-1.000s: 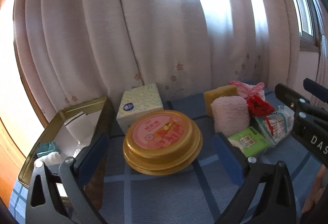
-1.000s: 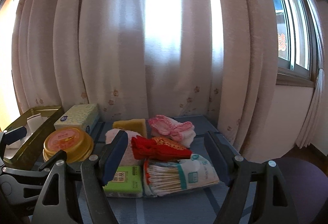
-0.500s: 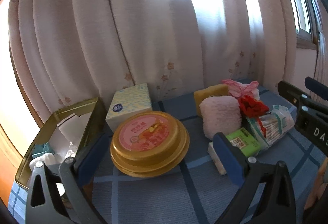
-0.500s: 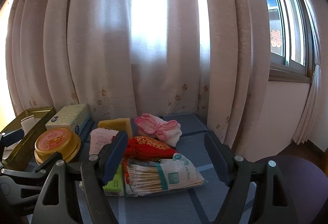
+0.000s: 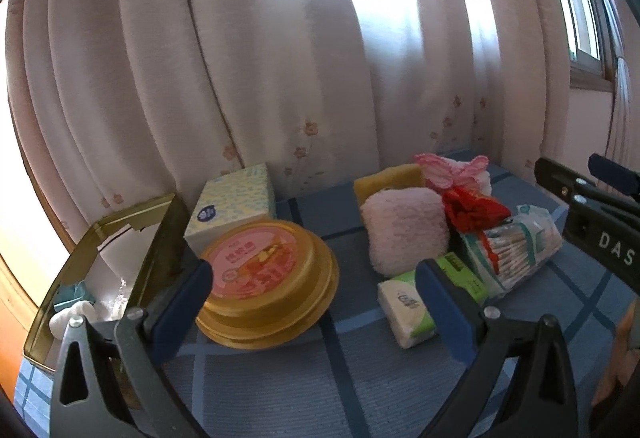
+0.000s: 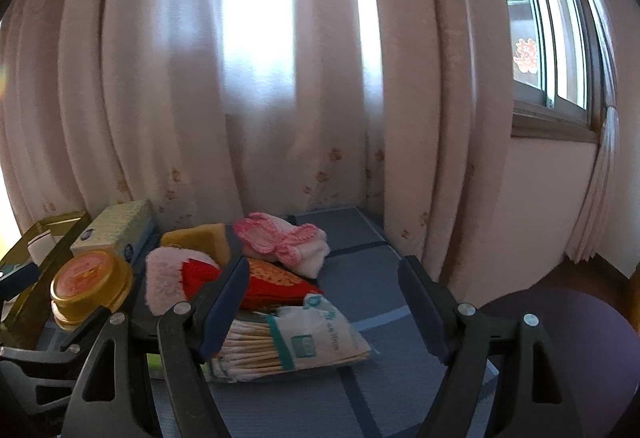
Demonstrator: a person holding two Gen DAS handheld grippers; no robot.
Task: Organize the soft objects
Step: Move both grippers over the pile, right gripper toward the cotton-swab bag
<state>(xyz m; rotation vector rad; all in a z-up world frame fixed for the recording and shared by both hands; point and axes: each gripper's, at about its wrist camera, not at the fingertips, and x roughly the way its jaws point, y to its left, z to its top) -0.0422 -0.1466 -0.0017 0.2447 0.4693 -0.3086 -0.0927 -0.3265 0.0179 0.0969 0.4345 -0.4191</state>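
Jaws of both grippers spread empty, bare blue cloth point(image 6: 360, 270) right of swab pack point(image 6: 296, 342).

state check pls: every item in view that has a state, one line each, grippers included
left gripper: open, nothing between the fingers
right gripper: open, holding nothing
gold tin: open, no lid on, small items inside
round gold container: lid on
tissue box: shut, lying flat
cotton swab bag: lying on its side, looks sealed
pocket tissue pack: lying flat
fluffy pink cloth: folded, standing on edge
curtain: drawn
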